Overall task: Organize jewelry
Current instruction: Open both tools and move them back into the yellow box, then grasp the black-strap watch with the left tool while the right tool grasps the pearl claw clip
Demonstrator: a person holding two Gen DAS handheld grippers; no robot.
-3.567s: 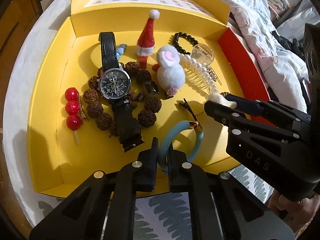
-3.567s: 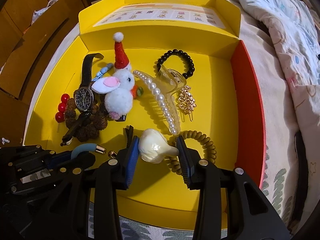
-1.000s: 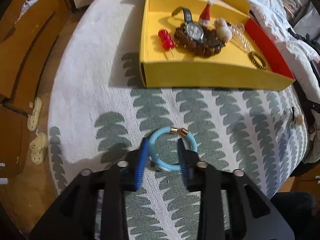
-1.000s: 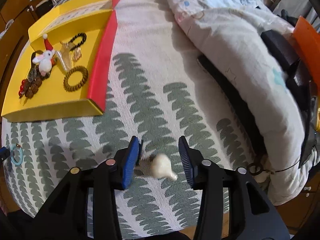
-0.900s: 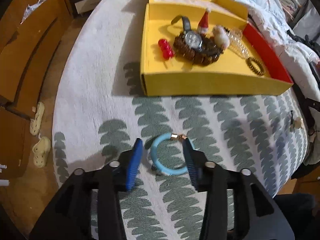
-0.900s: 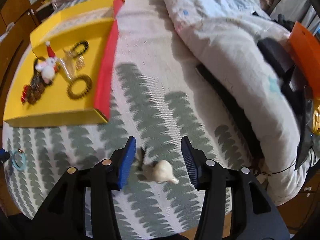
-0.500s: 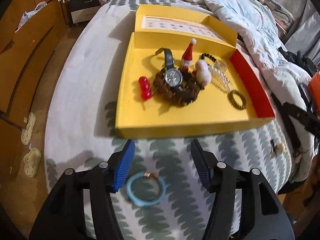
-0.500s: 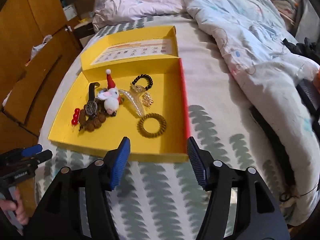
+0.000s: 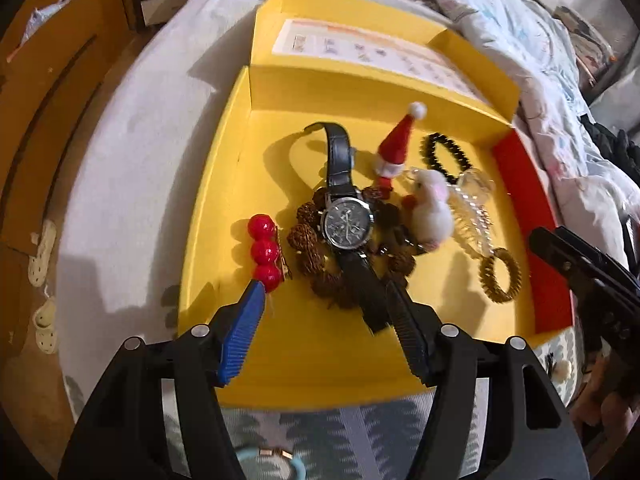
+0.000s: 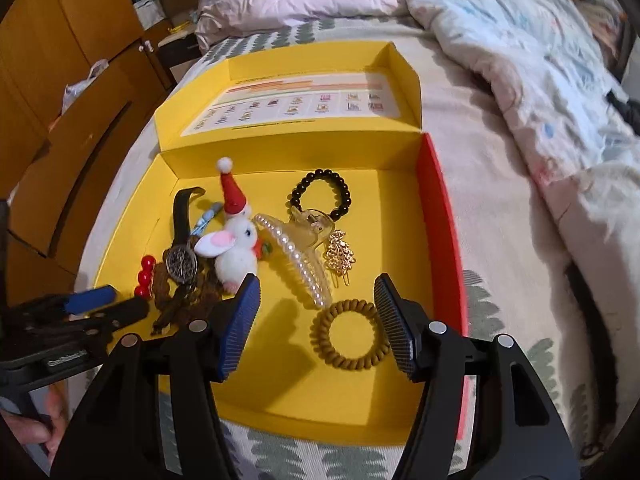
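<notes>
Jewelry is mostly piled in the yellow box (image 9: pixel 208 216), which fills the middle of both wrist views, lid folded back at the top of the frame. We've got both grippers hanging over its near edge with nothing in them. Our left gripper (image 9: pixel 326 330) has its jaws spread wide, framing the black watch (image 9: pixel 346 226) that lies draped across the brown bead bracelet (image 9: pixel 308 236) in the centre of the left view. That stack looks like the awkward one, since the strap sits on top of the beads and they'd probably drag each other.

Our right gripper (image 10: pixel 316 320) is spread just as wide, with the coil hair tie (image 10: pixel 350 334) lying flat between its fingertips at centre-bottom of the right view. It sits apart from everything else, so we'd guess it's the easy next grab.

Just above it are the pearl claw clip (image 10: pixel 298 248) and gold leaf clip (image 10: pixel 340 258). The plush bunny (image 10: pixel 234 254) leans against the Santa hat (image 10: pixel 233 194), the black bead bracelet (image 10: pixel 322 196) lies toward the back wall, and the red berry pin (image 9: pixel 264 252) sits at the left.

A blue bangle (image 9: pixel 272 466) peeks in at the bottom edge of the left view, already out on the leaf-print bedspread (image 9: pixel 320 432).

Room-wise: a rumpled quilt (image 10: pixel 540 80) at the right, and wooden cabinets (image 10: pixel 60 60) at the upper left.
</notes>
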